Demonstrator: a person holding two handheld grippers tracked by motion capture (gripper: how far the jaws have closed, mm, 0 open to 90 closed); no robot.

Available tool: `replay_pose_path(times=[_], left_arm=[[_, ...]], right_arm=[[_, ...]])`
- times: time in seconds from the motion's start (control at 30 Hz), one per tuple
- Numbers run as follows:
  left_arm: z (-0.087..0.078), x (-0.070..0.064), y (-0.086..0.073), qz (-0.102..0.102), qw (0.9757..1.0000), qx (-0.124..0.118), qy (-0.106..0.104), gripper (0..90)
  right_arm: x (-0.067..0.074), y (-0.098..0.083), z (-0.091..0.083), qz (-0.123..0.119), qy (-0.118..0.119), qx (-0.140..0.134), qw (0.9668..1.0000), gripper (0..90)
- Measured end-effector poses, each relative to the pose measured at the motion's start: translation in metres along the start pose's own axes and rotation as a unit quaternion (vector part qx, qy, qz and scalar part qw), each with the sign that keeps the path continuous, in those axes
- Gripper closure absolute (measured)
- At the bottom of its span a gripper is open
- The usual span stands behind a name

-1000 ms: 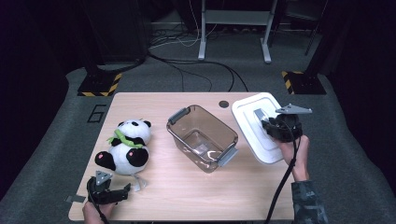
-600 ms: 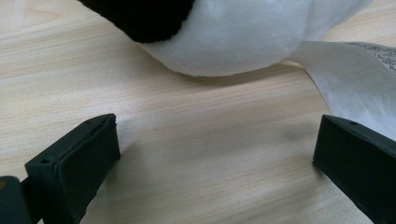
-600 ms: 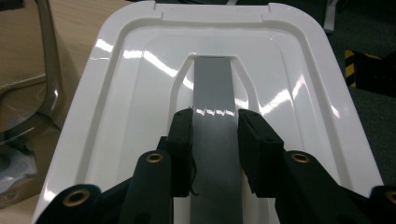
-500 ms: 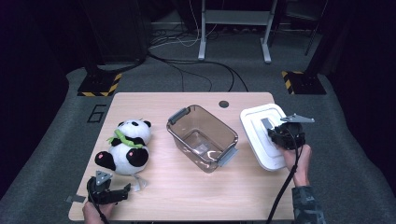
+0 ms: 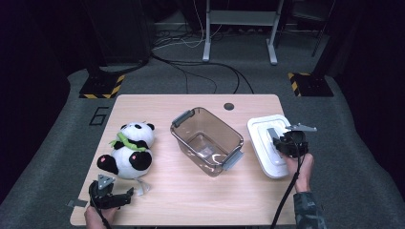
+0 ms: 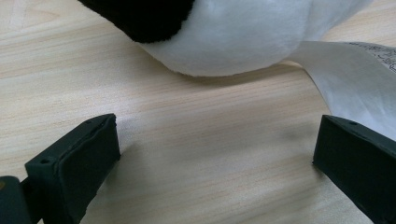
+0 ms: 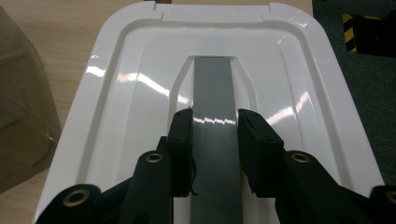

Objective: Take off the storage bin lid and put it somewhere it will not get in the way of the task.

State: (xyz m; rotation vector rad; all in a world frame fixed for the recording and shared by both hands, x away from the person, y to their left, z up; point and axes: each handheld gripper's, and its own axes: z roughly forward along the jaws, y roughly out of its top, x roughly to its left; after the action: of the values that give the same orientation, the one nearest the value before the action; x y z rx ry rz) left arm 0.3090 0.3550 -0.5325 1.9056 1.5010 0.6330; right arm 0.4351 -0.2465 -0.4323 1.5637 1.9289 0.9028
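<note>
The right tool (image 7: 215, 140) pinches the grey handle strip (image 7: 214, 98) of the white lid (image 5: 267, 143), which sits at the right edge of the counter (image 5: 191, 200), just beside the clear brown container (image 5: 207, 140). The left tool (image 6: 215, 154) rests on the counter near its front left corner with jaws spread and nothing between them, close to the plush panda (image 5: 128, 150) and its paper tag (image 6: 364, 84).

My left gripper (image 5: 128, 194): bare wood between jaws, plush black-and-white panda (image 5: 128, 150) blocks 12 o'clock. Clear brown plastic tub (image 5: 207, 140) at 2 o'clock; open tabletop (image 5: 191, 200) toward 3 o'clock.
</note>
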Motion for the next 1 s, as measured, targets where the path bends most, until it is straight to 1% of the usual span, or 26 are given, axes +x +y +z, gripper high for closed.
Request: replay_pose_path(times=[0.03,0.07,0.1,0.13,0.3,0.37,0.6,0.7,0.93,1.0], left_arm=[[0.0,0.0,0.0,0.001,1.0,0.001,0.0,0.0],[0.0,0.0,0.0,0.001,1.0,0.0,0.0,0.0],[0.0,0.0,0.0,0.001,1.0,0.001,0.0,0.0],[0.0,0.0,0.0,0.0,1.0,0.001,0.0,0.0],[0.0,0.0,0.0,0.001,1.0,0.001,0.0,0.0],[0.0,0.0,0.0,0.001,1.0,0.0,0.0,0.0],[0.0,0.0,0.0,0.001,1.0,0.001,0.0,0.0],[0.0,0.0,0.0,0.001,1.0,0.001,0.0,0.0],[0.0,0.0,0.0,0.001,1.0,0.001,0.0,0.0],[0.0,0.0,0.0,0.001,1.0,0.0,0.0,0.0]], right_arm=[[0.0,-0.002,0.002,0.008,-0.001,0.002,1.0,66.5],[-0.001,-0.003,0.004,0.006,0.0,0.002,1.0,66.5],[-0.001,-0.004,0.007,0.012,-0.001,0.004,0.9999,66.5],[-0.001,-0.005,0.008,0.01,-0.001,0.004,0.9999,66.5],[-0.002,-0.008,0.017,0.024,-0.003,0.01,0.9997,66.5],[-0.003,-0.009,0.02,0.027,0.001,0.012,0.9996,66.5],[-0.004,-0.011,0.032,0.036,-0.007,0.02,0.9991,66.4],[-0.004,-0.011,0.038,0.043,-0.012,0.023,0.9987,66.4],[-0.002,-0.014,0.052,0.06,-0.016,0.026,0.9977,66.4],[-0.002,-0.014,0.055,0.06,-0.019,0.027,0.9977,66.5]])
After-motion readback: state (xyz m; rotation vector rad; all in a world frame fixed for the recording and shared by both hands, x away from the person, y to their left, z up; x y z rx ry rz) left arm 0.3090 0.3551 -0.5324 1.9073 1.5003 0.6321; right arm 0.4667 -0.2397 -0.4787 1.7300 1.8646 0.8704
